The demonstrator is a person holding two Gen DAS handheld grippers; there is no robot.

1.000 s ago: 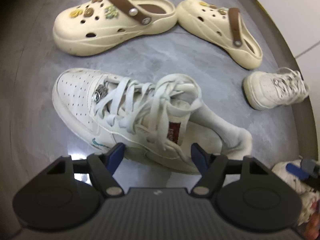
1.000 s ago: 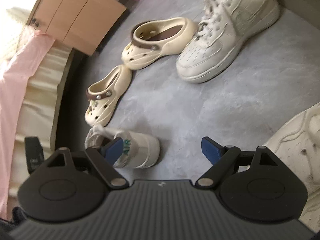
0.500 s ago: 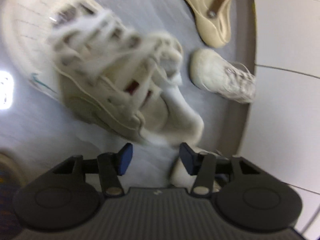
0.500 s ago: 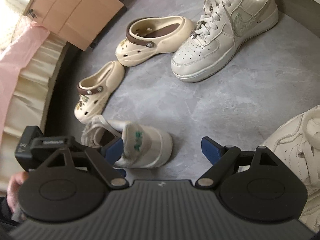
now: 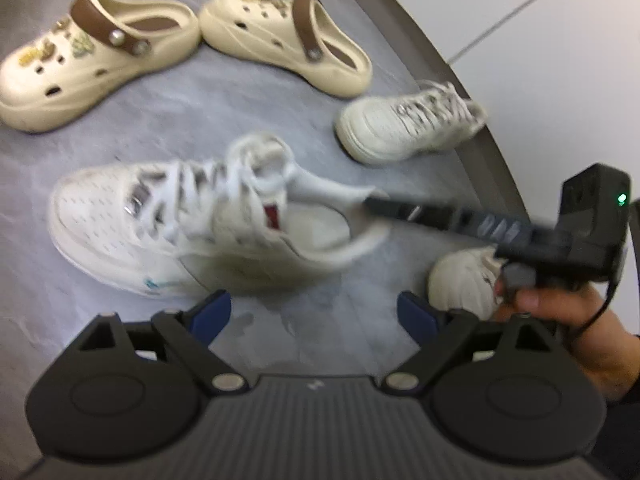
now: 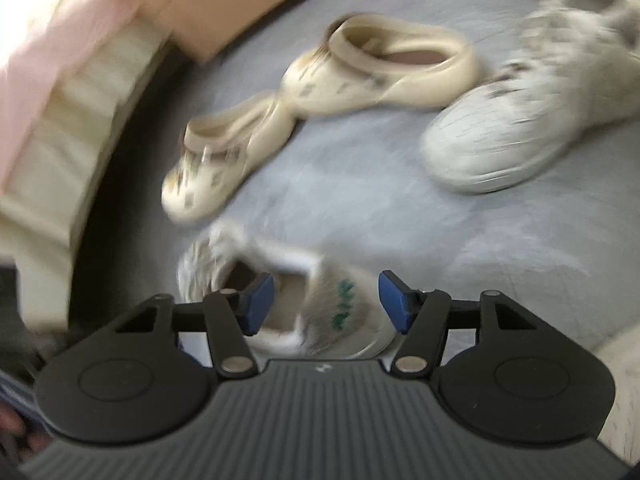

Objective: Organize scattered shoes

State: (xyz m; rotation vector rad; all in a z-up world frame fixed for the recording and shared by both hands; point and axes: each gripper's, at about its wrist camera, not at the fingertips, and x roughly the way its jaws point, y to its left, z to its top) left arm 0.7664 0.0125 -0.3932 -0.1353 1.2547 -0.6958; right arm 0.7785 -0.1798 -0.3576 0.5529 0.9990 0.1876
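Grey mottled floor [image 5: 168, 128] meets white wall [image 5: 560, 60].

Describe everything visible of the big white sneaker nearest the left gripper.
The big white sneaker lies on the grey floor, sole down, toe to the picture's left. It is off-white, leather-like, with a perforated toe, loose white laces, a metal lace tag, a red tongue label and a small teal side mark. The right gripper reaches in at its heel collar; blur hides any grip. The left gripper is open, short of it.
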